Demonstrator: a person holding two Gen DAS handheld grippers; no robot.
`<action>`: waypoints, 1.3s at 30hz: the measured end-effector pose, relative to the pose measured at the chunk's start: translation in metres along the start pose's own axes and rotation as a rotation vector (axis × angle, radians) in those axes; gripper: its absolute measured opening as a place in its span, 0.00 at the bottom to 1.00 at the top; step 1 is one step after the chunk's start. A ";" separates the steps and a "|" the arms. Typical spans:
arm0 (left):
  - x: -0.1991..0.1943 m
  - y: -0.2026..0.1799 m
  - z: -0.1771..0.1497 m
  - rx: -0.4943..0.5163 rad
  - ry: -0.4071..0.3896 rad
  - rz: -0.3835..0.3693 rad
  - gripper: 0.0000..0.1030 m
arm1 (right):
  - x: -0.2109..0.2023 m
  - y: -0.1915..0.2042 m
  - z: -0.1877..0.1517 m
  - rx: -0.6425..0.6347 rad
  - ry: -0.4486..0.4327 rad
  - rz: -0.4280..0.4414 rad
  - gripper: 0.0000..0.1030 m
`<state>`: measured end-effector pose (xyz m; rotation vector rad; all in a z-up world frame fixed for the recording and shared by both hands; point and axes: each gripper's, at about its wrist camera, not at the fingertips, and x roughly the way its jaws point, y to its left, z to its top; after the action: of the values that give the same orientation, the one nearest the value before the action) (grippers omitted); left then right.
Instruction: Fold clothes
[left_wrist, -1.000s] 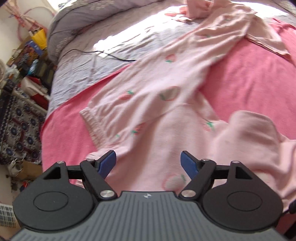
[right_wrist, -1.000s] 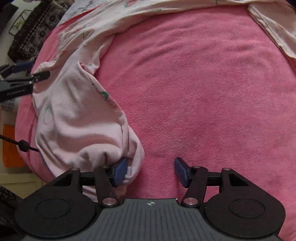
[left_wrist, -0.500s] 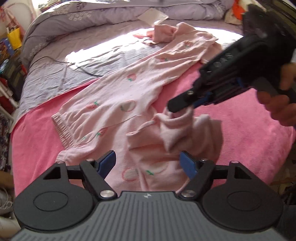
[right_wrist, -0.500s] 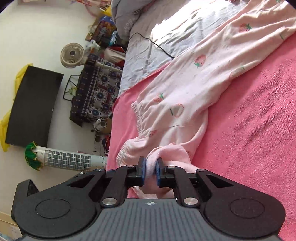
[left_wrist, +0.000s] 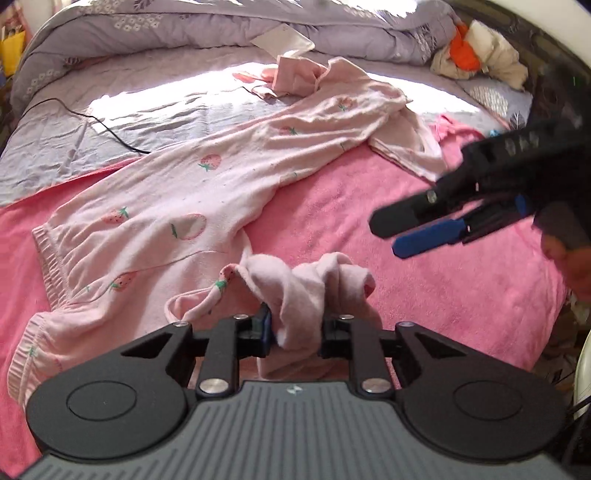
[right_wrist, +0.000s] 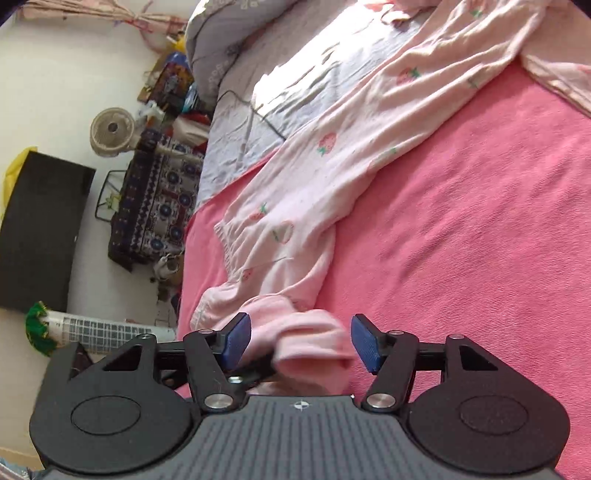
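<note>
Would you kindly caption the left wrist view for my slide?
Left gripper shut on bunched pink pajama pants; right gripper hovers open over the pink blanket.

Strong daylight falls across the far side of the bed (left_wrist: 155, 122), well beyond the tongs, and burns a patch of the grey sheet (right_wrist: 306, 88) to blank white in both views. The pink blanket (left_wrist: 424, 280) nearer the tongs is evenly lit, with only soft shadows in the folds of cloth. Both views bulge like a fisheye: straight edges curve and the corners go dark. In the left view the right tongs (left_wrist: 417, 232) off to the right are smeared by motion blur; the cloth between their fingers in the right view is also soft.
</note>
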<state>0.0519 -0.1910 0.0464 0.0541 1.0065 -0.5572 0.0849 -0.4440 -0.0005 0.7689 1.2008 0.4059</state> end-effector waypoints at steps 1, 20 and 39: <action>-0.013 0.009 0.004 -0.043 -0.021 -0.009 0.24 | 0.006 0.000 -0.003 -0.028 0.016 -0.038 0.59; -0.096 0.085 0.029 -0.194 -0.125 0.102 0.25 | 0.096 0.142 -0.070 -0.750 -0.008 -0.194 0.06; 0.000 0.065 -0.024 -0.130 0.169 0.224 0.19 | 0.103 0.053 -0.059 -0.181 0.099 -0.132 0.11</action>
<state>0.0634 -0.1278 0.0194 0.0981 1.1820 -0.2849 0.0694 -0.3215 -0.0418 0.5158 1.2804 0.4413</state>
